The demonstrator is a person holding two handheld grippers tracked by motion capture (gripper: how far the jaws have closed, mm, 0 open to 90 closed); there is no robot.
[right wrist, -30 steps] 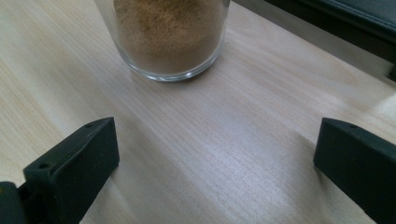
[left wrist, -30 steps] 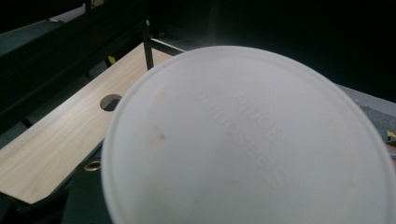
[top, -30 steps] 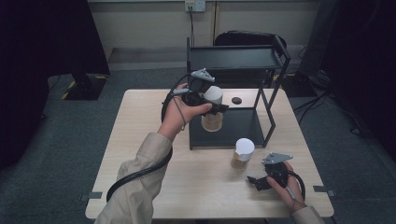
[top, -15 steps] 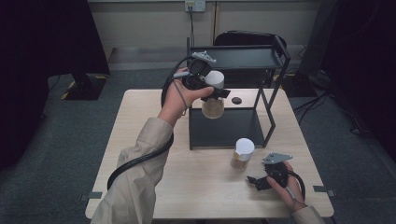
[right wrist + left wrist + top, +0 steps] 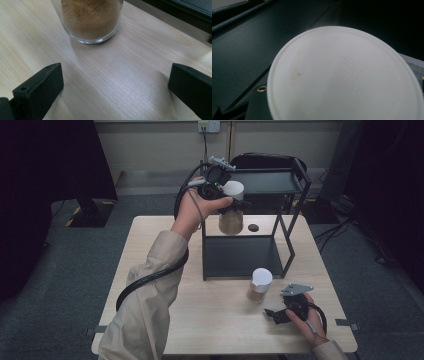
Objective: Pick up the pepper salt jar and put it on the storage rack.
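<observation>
My left gripper (image 5: 231, 202) is shut on a glass jar of brown powder (image 5: 231, 221) with a white lid (image 5: 233, 188), held in the air beside the top shelf (image 5: 270, 181) of a black two-level rack. In the left gripper view the white lid (image 5: 344, 75) is very close, with the dark shelf (image 5: 249, 37) behind it. A second jar of brown powder (image 5: 259, 285) with a white lid stands on the table in front of the rack. My right gripper (image 5: 274, 314) rests open near the table's front right; its view has the jar's base (image 5: 91, 17) just ahead of the spread jaws.
The rack's lower shelf (image 5: 242, 256) sits on the light wooden table (image 5: 200, 320). A small dark disc (image 5: 253, 227) lies on the table behind the rack. A black chair (image 5: 265, 161) stands beyond the table's far edge.
My left gripper has lifted its jar from the rack's lower level up to the height of the top shelf. The right gripper and the second jar have stayed put.
</observation>
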